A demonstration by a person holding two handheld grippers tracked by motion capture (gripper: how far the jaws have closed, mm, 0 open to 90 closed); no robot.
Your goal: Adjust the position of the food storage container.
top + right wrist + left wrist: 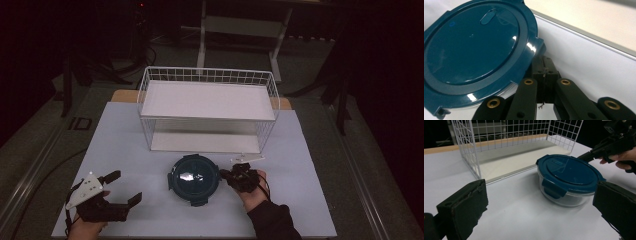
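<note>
1. Nearest the person, the left gripper [122, 187] rests on the white table [125, 135] at the near left, its jaws spread wide with bare table between them. In the left gripper view the two black pads [464, 206] frame the scene from either side, touching nothing.
2. The round glass container [564, 197] stands just ahead and to the right of that gripper, near the table's middle, well apart from its jaws. A dark teal lid [192, 177] sits on it with its clip tabs folded down; whether anything is inside I cannot tell, as the glass wall looks dark and unclear.
3. The right gripper [225, 175] is held in the person's right hand [252, 192], just beside the container on its right. In the right gripper view its jaws are pressed together, tips against or right at the lid's edge by a side tab [537, 47]; whether they pinch the tab cannot be told.
4. A small white flat piece [248, 158] lies on the table just beyond the right gripper.
5. Farthest off stands the white wire rack [207, 107] with two shelves, both bare, its open front facing the container.
</note>
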